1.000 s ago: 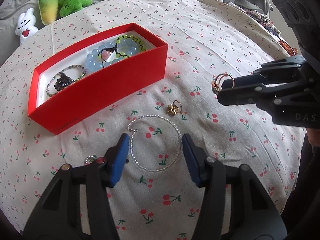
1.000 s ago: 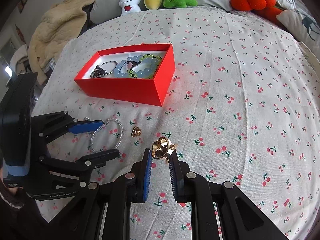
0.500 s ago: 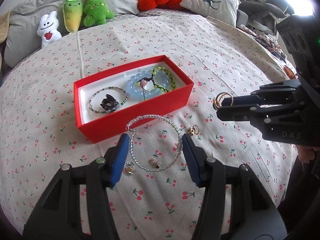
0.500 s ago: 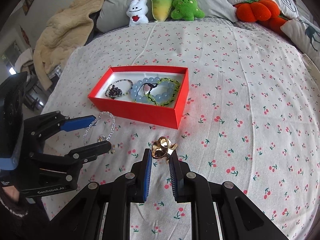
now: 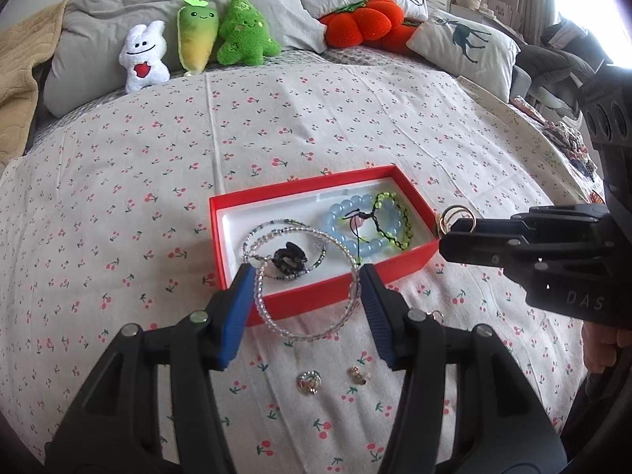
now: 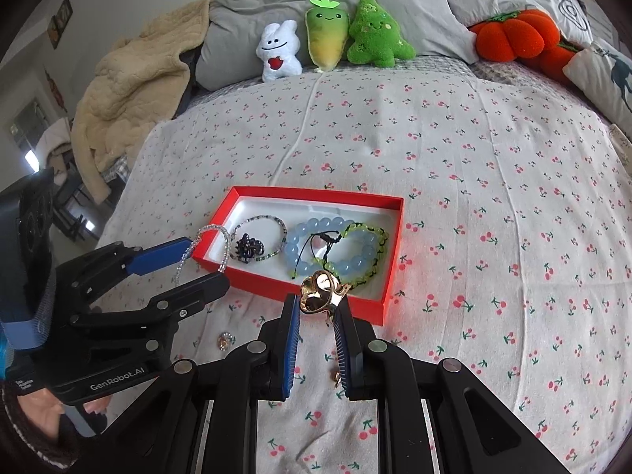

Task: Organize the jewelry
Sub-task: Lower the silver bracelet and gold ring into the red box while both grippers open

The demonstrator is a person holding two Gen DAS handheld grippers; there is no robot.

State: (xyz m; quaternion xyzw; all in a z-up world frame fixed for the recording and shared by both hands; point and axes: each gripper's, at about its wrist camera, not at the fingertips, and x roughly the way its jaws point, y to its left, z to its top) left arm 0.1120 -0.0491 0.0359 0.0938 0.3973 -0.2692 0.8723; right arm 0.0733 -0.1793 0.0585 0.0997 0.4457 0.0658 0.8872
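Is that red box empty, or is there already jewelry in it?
Not empty: the lidless red box already holds a blue bead bracelet and other bracelets.

You get soft daylight here, with a blown-out window up to the right of your left gripper. Shadows under it are faint. Both views bulge, with black corners; the bedspread stays sharp, and only the rims smear.

Far ahead of the jaws, a white bunny plush, a carrot plush and a green tree plush stand in a row against a grey pillow. Ahead to the right lies an orange pumpkin cushion beside a deer pillow. Ahead to the left, a beige blanket hangs off the cherry sheet.
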